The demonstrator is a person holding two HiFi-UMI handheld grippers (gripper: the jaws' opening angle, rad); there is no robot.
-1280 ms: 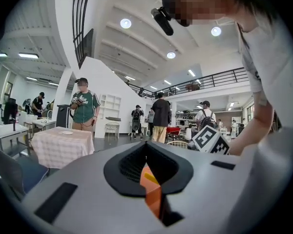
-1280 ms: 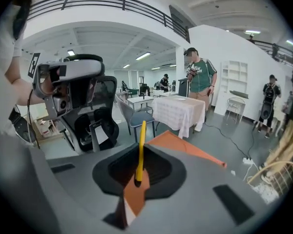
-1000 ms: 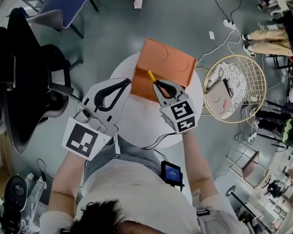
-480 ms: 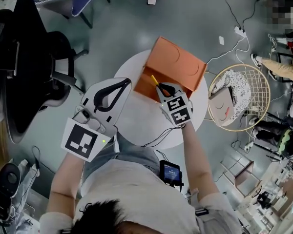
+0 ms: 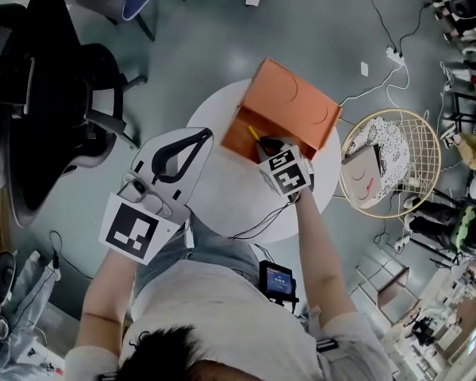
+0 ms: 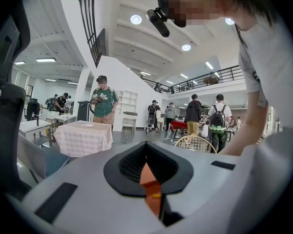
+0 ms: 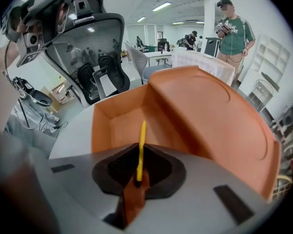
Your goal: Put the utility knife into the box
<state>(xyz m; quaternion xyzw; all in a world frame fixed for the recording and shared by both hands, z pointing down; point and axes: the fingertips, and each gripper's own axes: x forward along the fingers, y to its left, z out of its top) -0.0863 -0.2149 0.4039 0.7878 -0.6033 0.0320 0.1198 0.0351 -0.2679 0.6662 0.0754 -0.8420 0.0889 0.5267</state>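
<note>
The right gripper (image 5: pixel 263 144) is hanging over the open orange box (image 5: pixel 295 105), its jaws clamping tight on the near end of the yellow utility knife (image 7: pixel 141 143). The knife is sticking straight out ahead of the jaws. Its far end is reaching over the hollow of the box, clear of the bottom as far as I can tell. The box is sitting on the round white bench (image 5: pixel 222 193), just ahead of those jaws. The left gripper (image 5: pixel 200 136) is hovering off to the side above the bench edge, its jaws pressing together at the tips with nothing between them.
</note>
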